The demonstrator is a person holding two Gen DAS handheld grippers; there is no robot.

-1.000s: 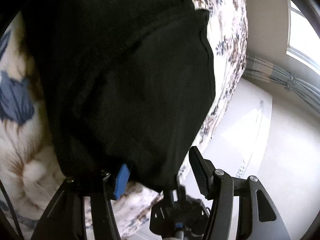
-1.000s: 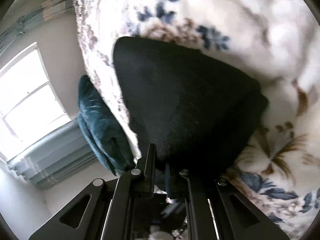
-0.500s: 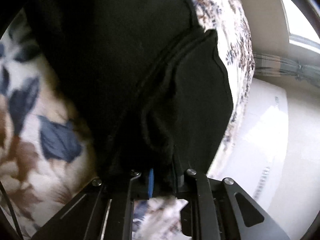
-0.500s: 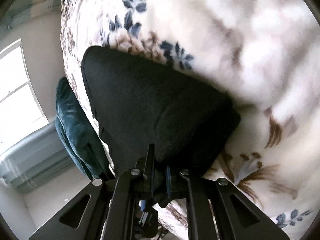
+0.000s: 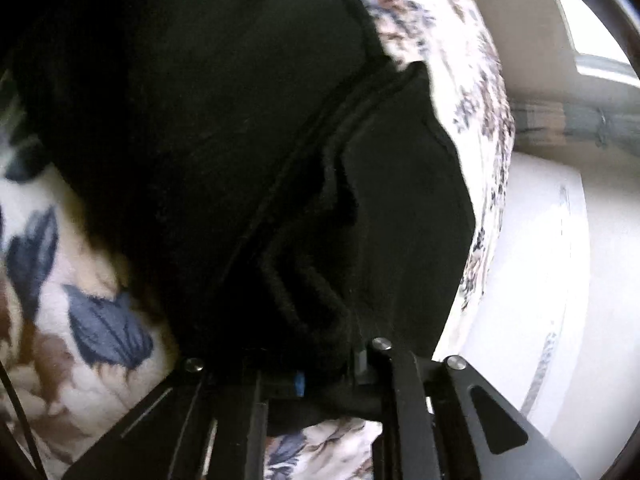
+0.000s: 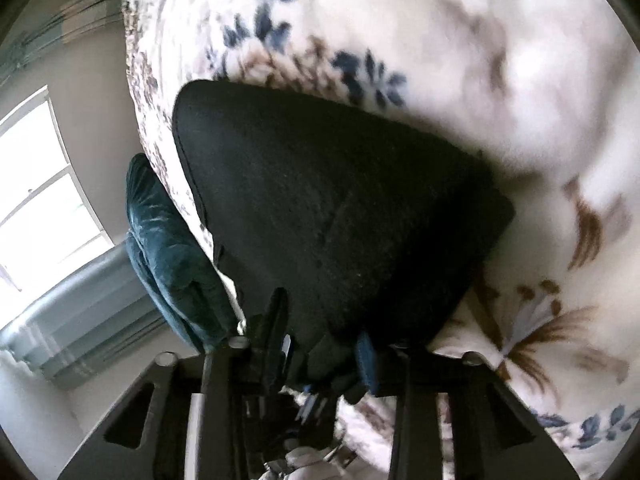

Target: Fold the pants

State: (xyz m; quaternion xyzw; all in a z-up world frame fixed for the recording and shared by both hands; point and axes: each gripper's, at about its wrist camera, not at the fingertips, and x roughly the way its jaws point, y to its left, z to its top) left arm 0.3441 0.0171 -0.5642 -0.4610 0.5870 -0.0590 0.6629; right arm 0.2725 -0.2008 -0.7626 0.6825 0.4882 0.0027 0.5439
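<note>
Black pants point(image 5: 240, 160) lie on a floral blanket point(image 5: 80, 320), filling most of the left wrist view, with a thick bunched hem running toward the jaws. My left gripper point(image 5: 320, 364) is closing its last bit on that bunched edge, and the cloth is pinched between its fingers. In the right wrist view a folded corner of the pants point(image 6: 340, 200) spreads out from my right gripper point(image 6: 320, 344), which is shut on the near edge of the fabric.
The white blanket point(image 6: 480, 60) with blue and brown flowers covers the bed. A teal cushion point(image 6: 168, 248) sits past the bed's left edge, below a bright window point(image 6: 40, 184). Pale floor point(image 5: 540, 240) shows beyond the bed edge on the right.
The left jaws were wide open around the pants edge and have closed on it, bunching the cloth. The left wrist has rolled. The right gripper keeps its hold and has barely moved.
</note>
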